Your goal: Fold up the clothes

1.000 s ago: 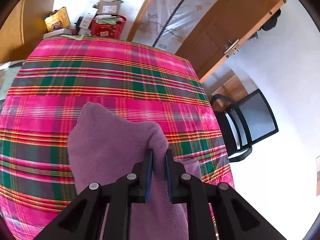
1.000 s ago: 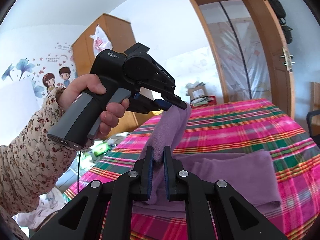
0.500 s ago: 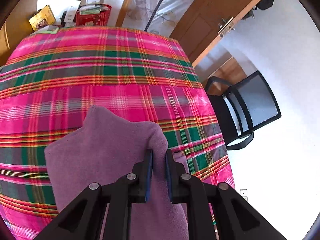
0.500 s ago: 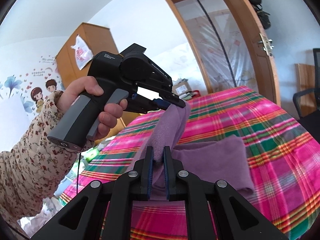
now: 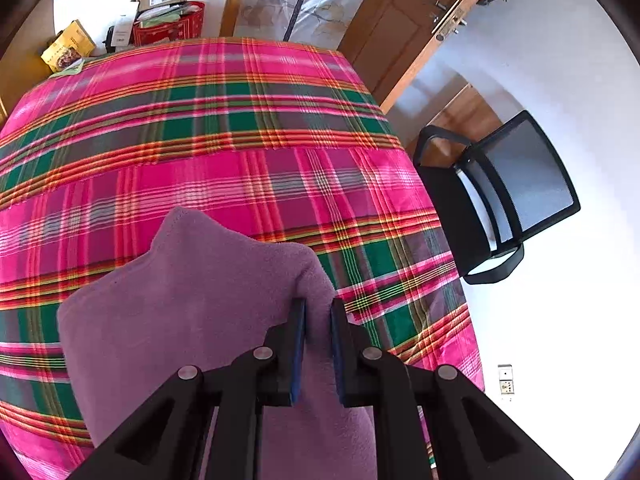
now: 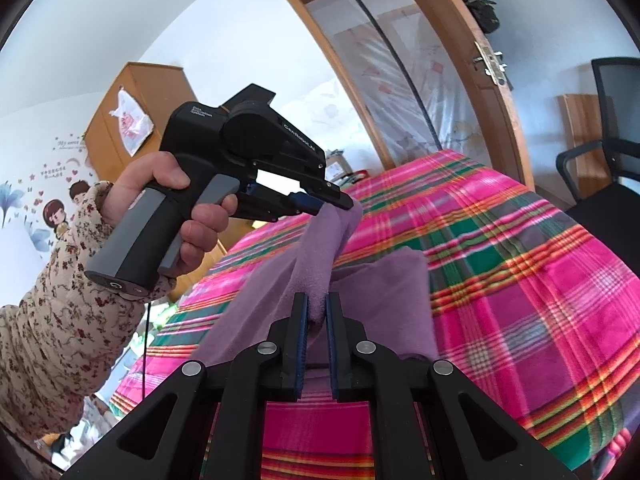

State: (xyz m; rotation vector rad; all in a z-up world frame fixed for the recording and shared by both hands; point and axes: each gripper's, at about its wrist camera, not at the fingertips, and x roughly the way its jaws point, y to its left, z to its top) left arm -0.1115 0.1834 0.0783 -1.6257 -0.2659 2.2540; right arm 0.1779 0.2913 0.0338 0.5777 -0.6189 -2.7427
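A bed covered in a pink, green and orange plaid blanket (image 5: 224, 128) fills most of what I see, with a wooden door (image 6: 492, 64) and a black mesh chair (image 5: 508, 200) off to its side. On my left camera, boxes and a red basket (image 5: 168, 28) sit at the far end of the bed, against the white wall.

My left gripper (image 5: 317, 344) is clamped on a raised fold of the purple cloth (image 5: 192, 312); the blue pads press the fabric from both sides. The cloth drapes down and away from that pinch, and its far corner stands up in a soft peak over the blanket.

On my right camera, the right gripper (image 6: 316, 340) is squeezed tight on another bunch of the same purple cloth (image 6: 384, 296). From there the fabric rises in a taut band to the tip of the left gripper (image 6: 334, 202), which a hand (image 6: 172, 200) in a floral sleeve (image 6: 52, 312) holds by its grey handle, trigger pulled in. The rest of the cloth lies flat on the blanket, just behind my right fingers.
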